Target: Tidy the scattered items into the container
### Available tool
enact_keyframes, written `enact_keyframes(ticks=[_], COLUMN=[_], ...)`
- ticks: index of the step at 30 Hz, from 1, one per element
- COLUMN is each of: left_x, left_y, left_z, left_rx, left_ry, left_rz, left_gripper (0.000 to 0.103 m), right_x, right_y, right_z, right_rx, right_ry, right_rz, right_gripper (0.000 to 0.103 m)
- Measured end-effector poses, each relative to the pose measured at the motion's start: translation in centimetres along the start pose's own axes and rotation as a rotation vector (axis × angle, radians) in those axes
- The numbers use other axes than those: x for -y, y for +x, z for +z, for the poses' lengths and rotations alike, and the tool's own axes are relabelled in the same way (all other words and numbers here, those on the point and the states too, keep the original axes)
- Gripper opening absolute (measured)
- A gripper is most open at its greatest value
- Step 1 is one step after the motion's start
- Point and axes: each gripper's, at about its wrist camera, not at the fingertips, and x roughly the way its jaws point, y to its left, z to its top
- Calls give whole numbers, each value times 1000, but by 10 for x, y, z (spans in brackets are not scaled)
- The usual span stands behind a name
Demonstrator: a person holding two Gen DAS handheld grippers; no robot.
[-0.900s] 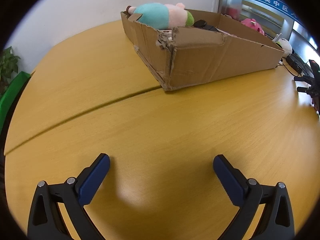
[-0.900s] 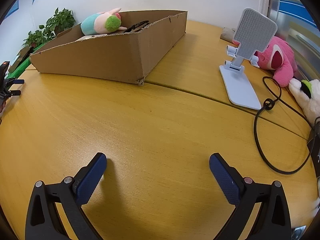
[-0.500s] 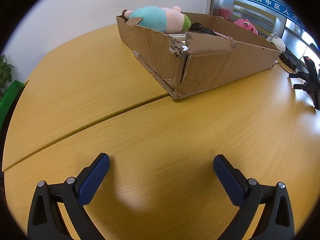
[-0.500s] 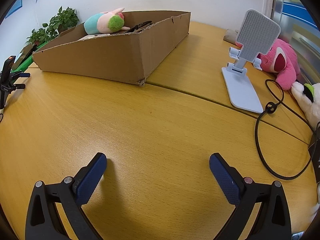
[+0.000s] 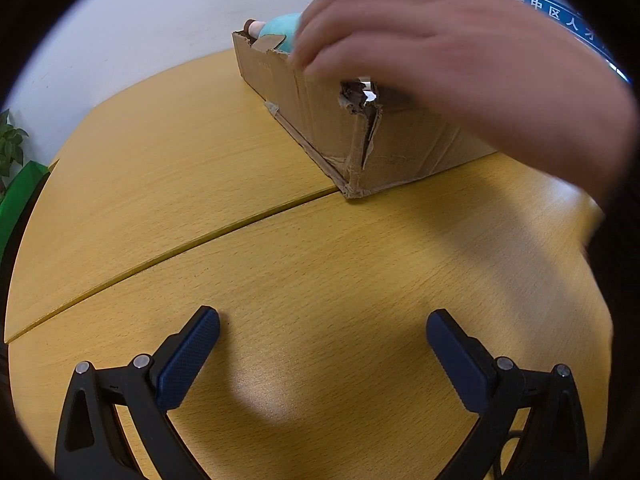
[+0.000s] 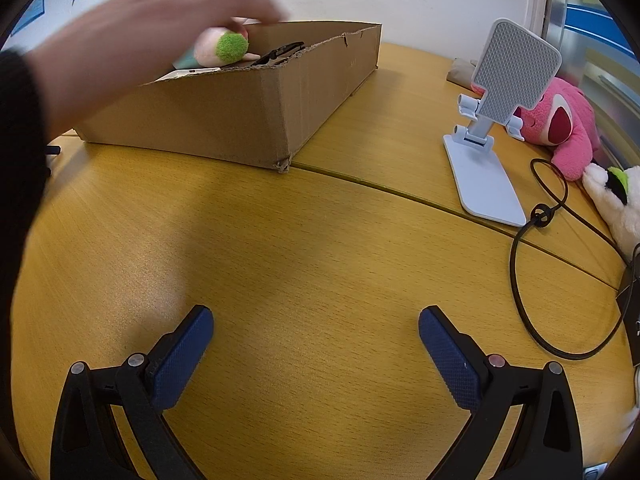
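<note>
Resting low over the table (image 5: 168, 168), the left gripper (image 5: 322, 344) and the right gripper (image 6: 316, 340) both have their fingers spread wide, holding nothing. A bare hand (image 5: 460, 64) reaches over the cardboard box (image 6: 240, 112), where a plush toy (image 6: 220, 46) and some dark items already lie. Judging by that, tidying is partly done; the phone stand (image 6: 492, 120), cable (image 6: 536, 216) and pink plush (image 6: 560, 120) lie outside, beside the box.
</note>
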Motion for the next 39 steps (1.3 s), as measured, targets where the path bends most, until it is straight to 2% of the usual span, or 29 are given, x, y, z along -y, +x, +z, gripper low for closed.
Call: enact_keyframes(ticks=[39], left_x=[-5], left_y=[-4], left_z=[-2], left_rx=[0], left_ry=[2], left_rz=[-1], left_gripper=[103], right_x=[1], right_y=[-1], right_z=[-1], right_rx=[1], right_ry=[-5], right_rz=[4], right_gripper=[103])
